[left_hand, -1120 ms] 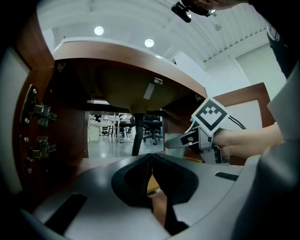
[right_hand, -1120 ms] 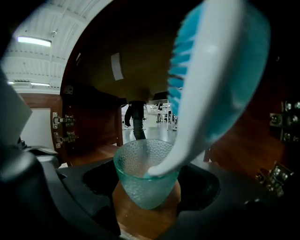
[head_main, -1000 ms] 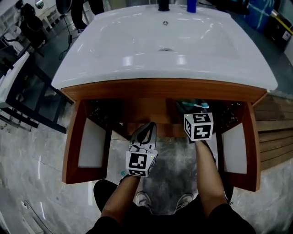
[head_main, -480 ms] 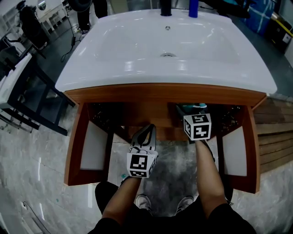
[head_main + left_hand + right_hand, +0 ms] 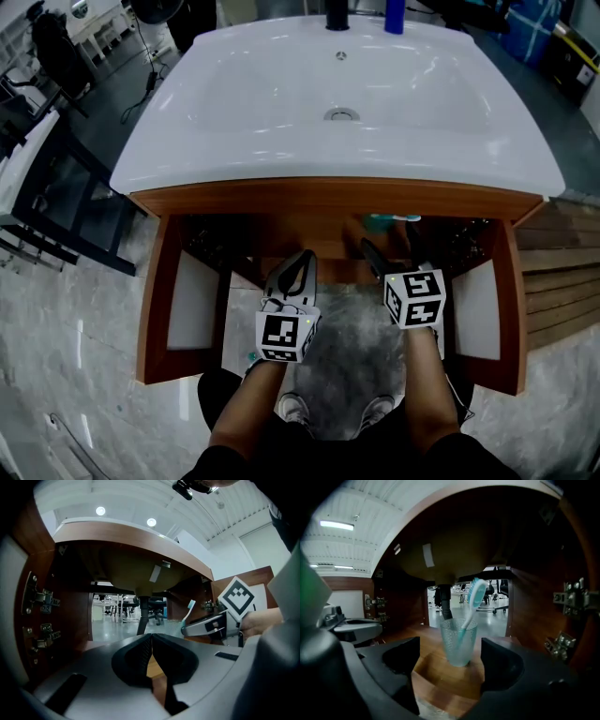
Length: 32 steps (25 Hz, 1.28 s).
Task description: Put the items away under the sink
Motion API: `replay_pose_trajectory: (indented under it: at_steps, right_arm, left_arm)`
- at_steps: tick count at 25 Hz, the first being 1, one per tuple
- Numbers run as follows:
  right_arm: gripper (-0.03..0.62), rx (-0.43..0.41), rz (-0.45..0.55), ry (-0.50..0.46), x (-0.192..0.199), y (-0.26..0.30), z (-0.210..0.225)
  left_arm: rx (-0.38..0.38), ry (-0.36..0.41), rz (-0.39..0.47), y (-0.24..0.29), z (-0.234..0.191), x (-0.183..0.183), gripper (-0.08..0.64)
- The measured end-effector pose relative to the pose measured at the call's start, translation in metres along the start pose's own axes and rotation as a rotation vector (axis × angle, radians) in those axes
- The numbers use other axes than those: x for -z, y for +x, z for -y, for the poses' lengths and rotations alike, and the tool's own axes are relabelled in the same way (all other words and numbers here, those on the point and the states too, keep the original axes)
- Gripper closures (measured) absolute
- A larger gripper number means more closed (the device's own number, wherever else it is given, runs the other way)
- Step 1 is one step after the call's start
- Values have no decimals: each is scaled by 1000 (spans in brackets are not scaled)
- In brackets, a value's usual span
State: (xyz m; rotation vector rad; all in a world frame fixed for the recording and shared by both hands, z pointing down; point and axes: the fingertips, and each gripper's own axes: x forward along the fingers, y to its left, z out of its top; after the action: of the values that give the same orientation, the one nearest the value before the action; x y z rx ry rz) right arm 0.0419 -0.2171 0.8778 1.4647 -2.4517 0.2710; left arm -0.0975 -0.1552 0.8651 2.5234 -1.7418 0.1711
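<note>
A clear dimpled cup (image 5: 459, 642) with a teal toothbrush (image 5: 473, 596) in it stands upright on the wooden cabinet floor (image 5: 432, 666) under the sink. My right gripper (image 5: 448, 662) is open, and the cup stands just beyond its fingertips, touching neither. From the head view only the toothbrush's head (image 5: 392, 218) shows under the counter edge, ahead of the right gripper (image 5: 386, 262). My left gripper (image 5: 301, 258) is shut and holds nothing, at the cabinet mouth left of centre. In the left gripper view its jaws (image 5: 151, 645) meet, with the right gripper (image 5: 211, 624) off to the right.
The white sink (image 5: 337, 84) tops the cabinet, with a black tap (image 5: 336, 13) and a blue bottle (image 5: 394, 11) at its back. Both doors (image 5: 187, 302) (image 5: 478, 305) stand open. A drain pipe (image 5: 446, 604) drops behind the cup. Hinges (image 5: 576, 599) line the right wall.
My right gripper has drawn back out of the cabinet toward the person, leaving the cup on the cabinet floor. The left gripper has hardly moved.
</note>
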Motion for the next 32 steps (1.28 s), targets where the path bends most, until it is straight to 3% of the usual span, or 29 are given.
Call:
replay_pose_trajectory:
  at_steps: [4, 8, 11, 17, 21, 24, 28, 32]
  right_arm:
    - [208, -22, -1, 7, -22, -52, -25]
    - [427, -16, 48, -37, -74, -117, -52]
    - [562, 18, 87, -13, -130, -160, -57]
    - [572, 24, 72, -23, -255, -231, -62]
    - [572, -5, 42, -53, -321, -270, -72]
    - [572, -49, 42, -78, -355, -292, -82]
    - [572, -72, 78, -47, -385, -299, -85]
    - [572, -88, 125, -7, -410, -308, -89]
  left_arm:
    - [18, -41, -10, -12, 7, -27, 538]
    - [4, -82, -17, -48, 6, -84, 538]
    - [-25, -118, -73, -76, 1, -133, 538]
    - [-49, -193, -133, -133, 8, -259, 538]
    - [3, -124, -143, -161, 25, -344, 538]
    - [-13, -77, -113, -179, 20, -396, 538]
    - [-76, -53, -108, -179, 10, -431, 538]
    - [-77, -63, -81, -182, 20, -450, 538]
